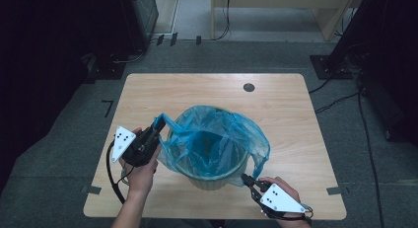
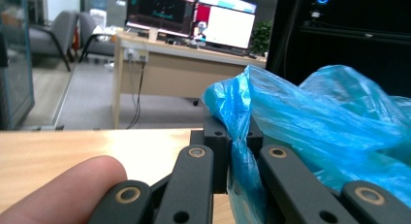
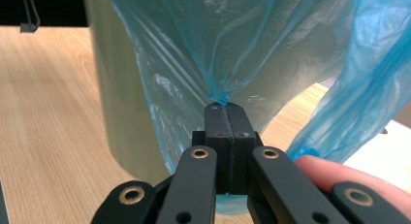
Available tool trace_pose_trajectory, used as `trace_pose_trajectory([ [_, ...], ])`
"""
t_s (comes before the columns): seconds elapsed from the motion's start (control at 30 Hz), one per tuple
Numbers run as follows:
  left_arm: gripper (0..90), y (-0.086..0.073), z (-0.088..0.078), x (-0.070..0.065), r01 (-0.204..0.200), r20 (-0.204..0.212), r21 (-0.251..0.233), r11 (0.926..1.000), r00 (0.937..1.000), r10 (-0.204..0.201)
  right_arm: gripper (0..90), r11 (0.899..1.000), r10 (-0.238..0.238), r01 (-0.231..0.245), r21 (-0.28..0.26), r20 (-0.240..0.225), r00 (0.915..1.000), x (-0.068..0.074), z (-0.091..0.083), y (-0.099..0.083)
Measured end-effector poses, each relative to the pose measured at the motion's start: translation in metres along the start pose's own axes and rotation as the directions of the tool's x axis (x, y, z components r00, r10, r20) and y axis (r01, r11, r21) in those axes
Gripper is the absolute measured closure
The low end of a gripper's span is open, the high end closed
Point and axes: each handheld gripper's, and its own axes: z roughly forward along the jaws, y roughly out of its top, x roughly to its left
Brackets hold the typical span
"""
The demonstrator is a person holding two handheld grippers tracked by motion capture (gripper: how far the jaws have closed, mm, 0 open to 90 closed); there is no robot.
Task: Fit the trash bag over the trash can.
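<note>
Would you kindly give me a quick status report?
Left gripper shut on blue bin bag. Right gripper shut on its near edge. Bag lines bin. Nothing obstructing.

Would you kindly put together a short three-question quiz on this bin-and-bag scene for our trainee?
1. True or false: the left hand-held gripper is shut on the blue bag.
2. What does the blue bag line?
A. a cardboard box
B. a round bin
C. a drawer
3. Fill in: the right hand-held gripper pinches the bag's film on the side of the bin ____ to the person.

Key: 1 true. 2 B: the bag sits in the bin, its edge draped over the rim. 3 nearest; its jaws are shut on a gathered fold of film.
</note>
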Motion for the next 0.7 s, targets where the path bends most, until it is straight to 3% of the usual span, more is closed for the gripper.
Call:
trace_pose_trajectory([
  [0.13, 87.5, -0.01, -0.002, 0.01, 0.02, -0.031, 0.025, 0.9995, 0.9993, -0.02, 90.0, 0.999, -0.034, 0.034, 0.024, 0.007, 0.9994, 0.003, 0.002, -0.002],
  [0.3, 87.3, -0.021, 0.003, 0.016, 0.0, -0.063, 0.077, 0.997, 0.998, 0.005, 90.0, 0.999, -0.004, 0.002, 0.039, 0.042, 0.9991, -0.001, 0.007, -0.004],
  [0.4, 87.4, -0.023, 0.004, 0.018, -0.012, -0.073, 0.09, 0.9959, 0.9971, 0.019, 90.0, 0.999, -0.012, 0.01, 0.051, 0.051, 0.9986, -0.001, 0.008, -0.005],
  [0.53, 87.1, -0.024, -0.002, 0.023, -0.005, -0.061, 0.078, 0.9969, 0.9981, 0.01, 90.0, 0.995, -0.046, 0.041, 0.096, 0.052, 0.9976, 0.0, 0.009, -0.011],
  [0.7, 86.8, -0.016, -0.014, 0.022, -0.008, -0.029, 0.028, 0.9996, 0.9995, 0.009, 90.0, 0.994, -0.051, 0.046, 0.103, 0.05, 0.9974, 0.001, 0.01, -0.011],
])
